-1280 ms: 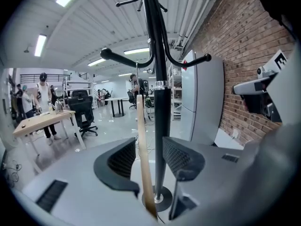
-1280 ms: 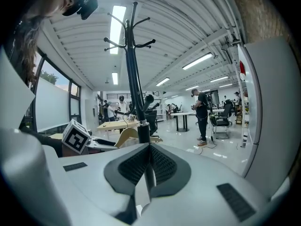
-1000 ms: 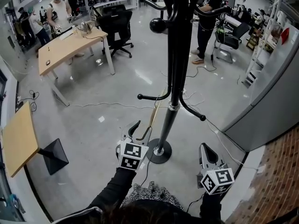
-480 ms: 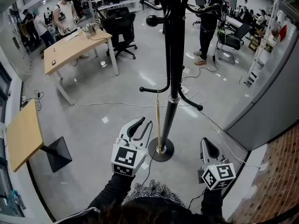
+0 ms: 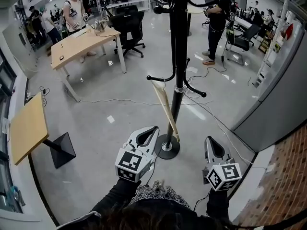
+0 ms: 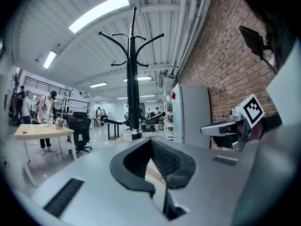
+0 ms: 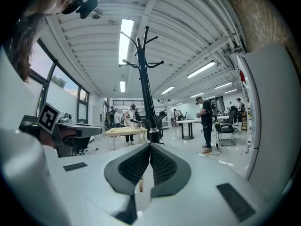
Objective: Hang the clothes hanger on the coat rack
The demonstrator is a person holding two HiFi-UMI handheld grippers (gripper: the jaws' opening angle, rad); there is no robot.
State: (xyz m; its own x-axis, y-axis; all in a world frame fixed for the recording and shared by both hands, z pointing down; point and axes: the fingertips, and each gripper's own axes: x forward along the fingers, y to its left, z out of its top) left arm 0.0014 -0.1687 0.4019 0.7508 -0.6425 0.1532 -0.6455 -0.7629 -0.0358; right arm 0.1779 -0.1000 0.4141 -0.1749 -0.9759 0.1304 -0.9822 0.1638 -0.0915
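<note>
The black coat rack (image 5: 178, 56) stands in the middle of the head view, its round base (image 5: 165, 147) on the grey floor. A wooden clothes hanger (image 5: 166, 109) hangs from a low hook (image 5: 156, 79) and slants down to the right across the pole. No gripper touches the hanger. My left gripper (image 5: 147, 137) is just left of the hanger's lower end, jaws shut and empty. My right gripper (image 5: 214, 149) is right of the base, also shut and empty. The rack rises ahead in the left gripper view (image 6: 134, 79) and the right gripper view (image 7: 147, 79).
A light wooden desk (image 5: 84, 44) and a black office chair (image 5: 129, 23) stand at the back left, and a small table (image 5: 29, 128) at the left edge. A person (image 5: 216, 18) stands behind the rack. A grey cabinet (image 5: 283, 90) and a brick wall (image 5: 283, 186) close the right side. Cables (image 5: 120, 101) cross the floor.
The left gripper's jaws stood open by the hanger and have closed with nothing in them as it drew back. The hanger, first hanging straight, now slants. The right gripper shifted slightly.
</note>
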